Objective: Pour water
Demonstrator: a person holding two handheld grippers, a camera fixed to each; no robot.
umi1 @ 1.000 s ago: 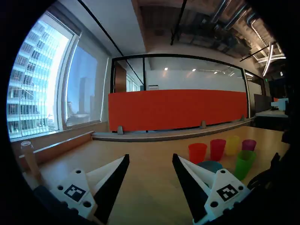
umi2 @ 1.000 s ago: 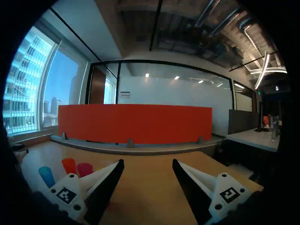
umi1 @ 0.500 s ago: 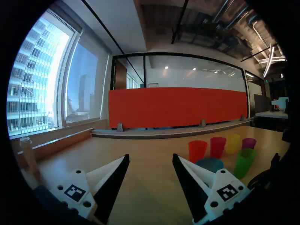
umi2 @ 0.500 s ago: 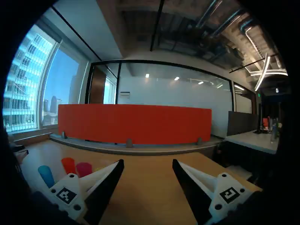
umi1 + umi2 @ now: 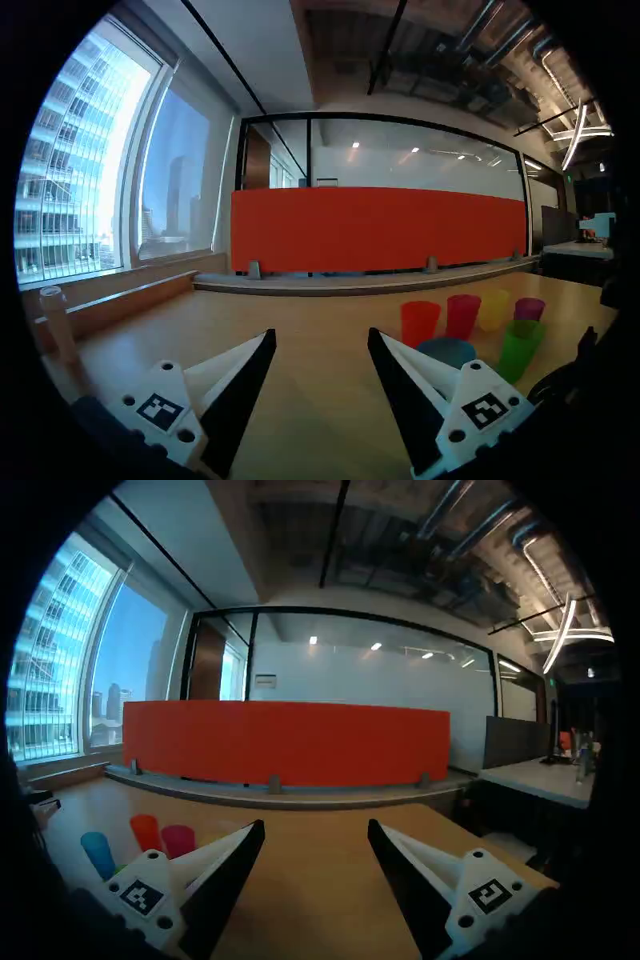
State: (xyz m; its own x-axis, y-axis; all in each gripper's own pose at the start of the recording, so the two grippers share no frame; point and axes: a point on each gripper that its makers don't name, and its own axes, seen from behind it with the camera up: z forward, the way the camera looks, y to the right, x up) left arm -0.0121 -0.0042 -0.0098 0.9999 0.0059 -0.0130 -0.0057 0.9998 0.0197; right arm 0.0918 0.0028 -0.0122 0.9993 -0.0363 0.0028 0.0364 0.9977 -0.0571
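Coloured plastic cups (image 5: pixel 463 315) stood clustered on the pale wooden counter (image 5: pixel 320 320): orange, red, yellow, purple, green and blue. They were ahead and to the right of the left hand-held gripper (image 5: pixel 321 331). That gripper hung above the counter, fingers spread wide, holding nothing. The right hand-held gripper (image 5: pixel 315 822) was likewise spread and empty. A blue cup (image 5: pixel 98 854), an orange cup (image 5: pixel 146 832) and a pink cup (image 5: pixel 178 840) stood to its left.

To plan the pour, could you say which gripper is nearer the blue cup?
Left. The blue cup sits just beyond the left gripper; the right gripper has it farther off, to its left.
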